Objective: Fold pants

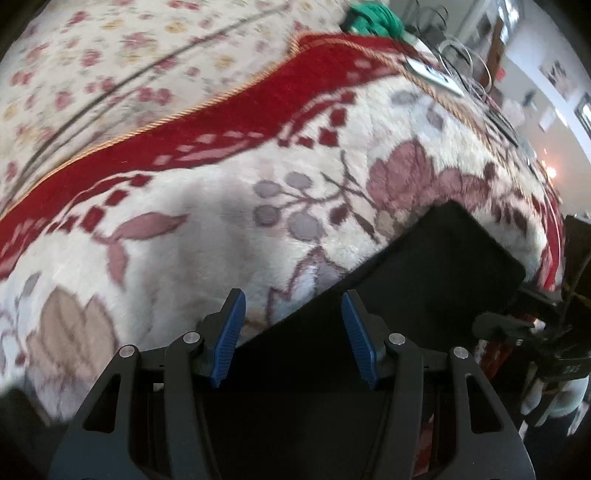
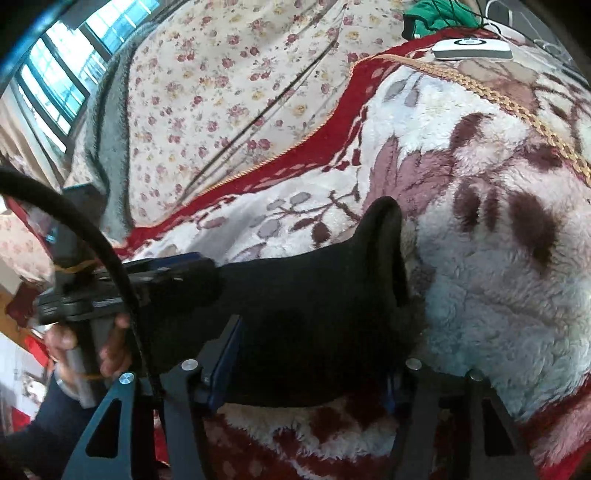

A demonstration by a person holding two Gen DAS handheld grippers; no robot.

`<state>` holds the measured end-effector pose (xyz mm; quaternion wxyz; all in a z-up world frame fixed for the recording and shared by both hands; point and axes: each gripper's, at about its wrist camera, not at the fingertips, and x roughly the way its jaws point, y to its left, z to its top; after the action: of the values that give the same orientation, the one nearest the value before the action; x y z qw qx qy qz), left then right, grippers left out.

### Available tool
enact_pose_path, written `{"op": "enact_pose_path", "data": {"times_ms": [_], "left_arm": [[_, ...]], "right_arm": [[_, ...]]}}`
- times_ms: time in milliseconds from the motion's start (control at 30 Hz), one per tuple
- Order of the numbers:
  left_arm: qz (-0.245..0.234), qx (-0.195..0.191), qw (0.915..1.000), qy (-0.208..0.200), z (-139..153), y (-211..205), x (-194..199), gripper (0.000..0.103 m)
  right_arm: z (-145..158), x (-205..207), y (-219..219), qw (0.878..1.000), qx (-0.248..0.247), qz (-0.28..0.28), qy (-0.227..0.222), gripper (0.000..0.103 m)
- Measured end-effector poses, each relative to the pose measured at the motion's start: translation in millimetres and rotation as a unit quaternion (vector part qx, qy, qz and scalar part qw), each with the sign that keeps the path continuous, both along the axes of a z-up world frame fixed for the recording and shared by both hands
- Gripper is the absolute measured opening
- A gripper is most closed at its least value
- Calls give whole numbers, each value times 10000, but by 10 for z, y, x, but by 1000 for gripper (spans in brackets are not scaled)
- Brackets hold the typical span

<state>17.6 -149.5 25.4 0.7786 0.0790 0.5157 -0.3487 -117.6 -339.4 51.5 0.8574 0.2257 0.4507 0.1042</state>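
The right gripper [image 2: 314, 373] is partly hidden: its right finger is covered by the black pants [image 2: 295, 295], and only the blue edge of the left finger is seen. The pants are so dark that no folds can be made out. The left wrist view is blurred at the top.

A fluffy white blanket [image 1: 207, 236] with pink flowers and a red border is spread over a bed. A sheet with small flowers [image 2: 229, 92] is seen behind it. Something green [image 1: 373, 18] and a flat white device [image 2: 472, 50] are placed at the far edge. A window is seen at the top left of the right wrist view.

The pants are laid on the blanket. A thick fold of them sits between the right gripper's jaws, but whether it is squeezed cannot be told. The left gripper [image 1: 291, 332] is held open above the pants' edge, with nothing between its blue pads [image 1: 229, 339].
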Motion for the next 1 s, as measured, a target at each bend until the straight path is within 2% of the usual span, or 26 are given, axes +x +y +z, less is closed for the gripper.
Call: {"op": "enact_pose_path", "data": {"times_ms": [133,300,433,500,567,633,700,733,800,867,933,1000], "left_arm": [[-597,159,9980,-139,-1,-167,-12,54],[-1291,285,9910,-201,-11,-363,-41,57],[-1923,292,9808,-166,-74,-539,-136,73],[-2072,338,9773,-300,-102,-597,-176,74],[-2087,320,9772,-214,-114,-612,-149,74],[-2157,291,9759,-166,-125,-604,-121,74],[-2248,311,9736,-221,-129,-608,-129,66],[-2266,314,9732,-239,-133,-619,-129,61],[-2255,310,9730,-370,-130,-635,-146,47],[-2159,299,9748,-480,-106,-638,-180,29],[-2015,258,9776,-556,-74,-632,-201,17],[-1905,201,9796,-606,-37,-617,-216,14]], "right_arm": [[5,-18,17,10000,16,29,34,58],[10,-36,52,9997,-120,113,173,58],[-4,-22,30,9997,-113,88,174,57],[0,-11,5,9999,-20,65,120,56],[7,-27,-43,10000,77,-32,-4,50],[-21,-31,-87,9997,70,-196,-132,31],[-46,-3,-89,9995,-70,-307,-16,21],[-51,19,-85,9996,-25,-280,-13,20],[-72,57,-76,9998,-22,-214,14,16],[-64,58,-89,9998,51,-200,-42,14],[-38,38,-129,9993,247,-214,-179,12],[17,7,-153,9982,445,-213,-346,11]]}}
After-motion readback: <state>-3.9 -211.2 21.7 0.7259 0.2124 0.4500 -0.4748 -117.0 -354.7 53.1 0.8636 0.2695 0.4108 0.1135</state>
